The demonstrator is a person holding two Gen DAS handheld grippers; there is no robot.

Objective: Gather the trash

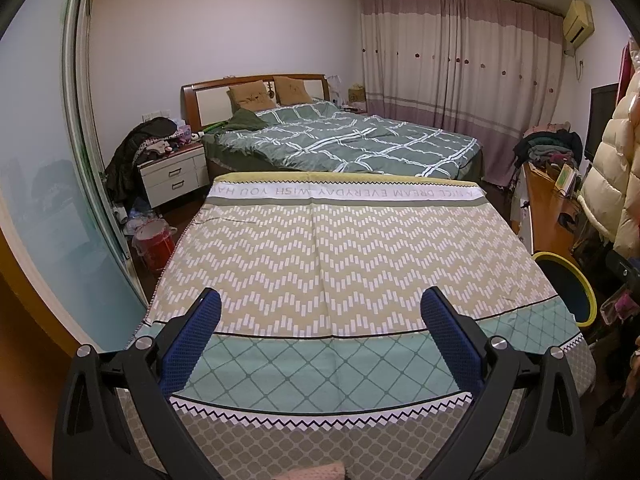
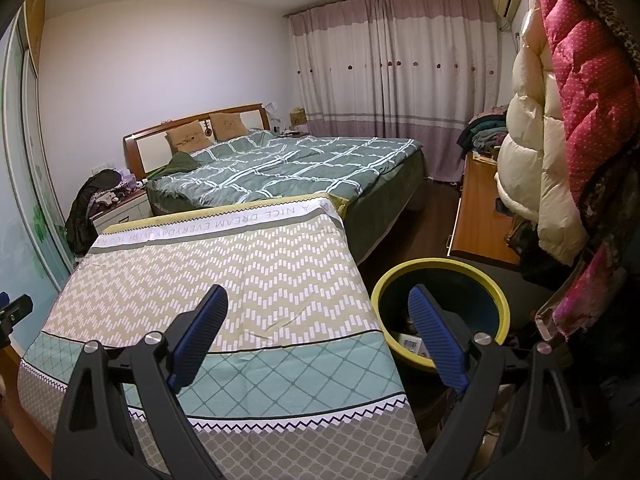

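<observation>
A round bin with a yellow rim [image 2: 440,270] stands on the floor at the right side of a table covered by a patterned cloth [image 2: 224,280]. Some trash, including a piece with a barcode label [image 2: 412,344], lies inside the bin. The bin's rim also shows in the left wrist view [image 1: 576,276]. My right gripper [image 2: 318,300] is open and empty, spanning the cloth's right edge and the bin. My left gripper [image 1: 320,304] is open and empty over the near part of the cloth [image 1: 340,248]. No trash shows on the cloth.
A bed with a green checked quilt [image 1: 340,140] lies beyond the table. A white nightstand piled with clothes [image 1: 172,168] and a red bucket [image 1: 154,244] stand at the left. A wooden desk [image 2: 480,216] and hanging puffy coats [image 2: 560,128] crowd the right.
</observation>
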